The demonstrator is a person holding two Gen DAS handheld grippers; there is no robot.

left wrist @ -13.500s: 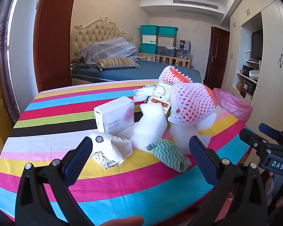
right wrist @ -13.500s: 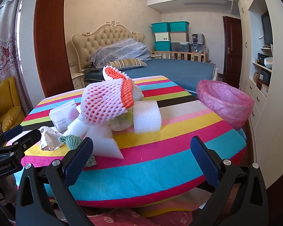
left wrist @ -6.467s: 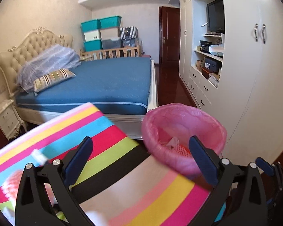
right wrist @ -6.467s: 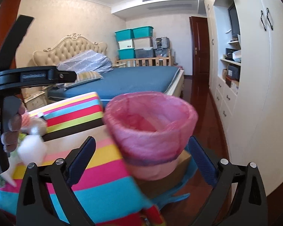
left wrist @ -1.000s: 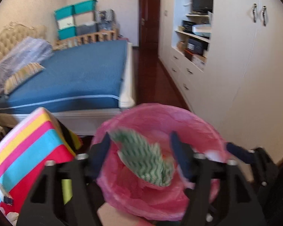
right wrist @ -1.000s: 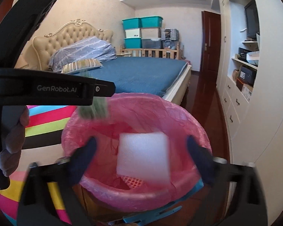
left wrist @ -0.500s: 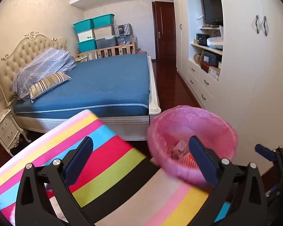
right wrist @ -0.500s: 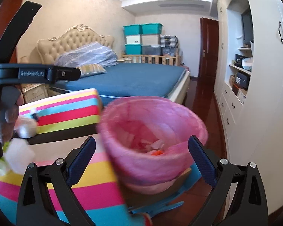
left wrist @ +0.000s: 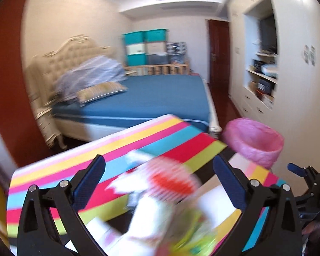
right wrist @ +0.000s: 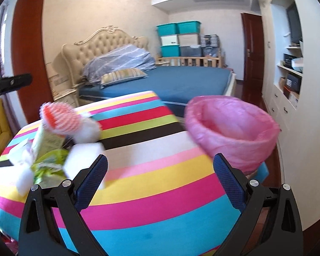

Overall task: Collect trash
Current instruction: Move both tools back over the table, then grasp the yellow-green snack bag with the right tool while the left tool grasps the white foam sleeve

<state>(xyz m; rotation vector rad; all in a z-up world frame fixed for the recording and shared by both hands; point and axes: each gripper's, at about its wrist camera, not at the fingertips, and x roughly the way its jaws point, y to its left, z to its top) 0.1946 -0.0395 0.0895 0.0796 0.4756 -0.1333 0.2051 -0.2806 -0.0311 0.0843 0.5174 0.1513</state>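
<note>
Both grippers are spread wide and hold nothing: the left gripper [left wrist: 159, 181] and the right gripper [right wrist: 160, 180]. The trash pile [right wrist: 53, 140] sits near the left edge of the striped table [right wrist: 151, 183]. The pink bin [right wrist: 230, 128] stands just past the table's right edge.

Left wrist view: trash pile [left wrist: 170, 209] on the striped table [left wrist: 74, 168] smeared by blur; single items unreadable (only red-white netting and something green-yellow show). Pile runs off the bottom edge. Pink-lined bin [left wrist: 256, 143]: inside hidden behind its rim. Right wrist view: bin's [right wrist: 230, 123] contents hidden too; left-side pile [right wrist: 53, 145] blurred.
</note>
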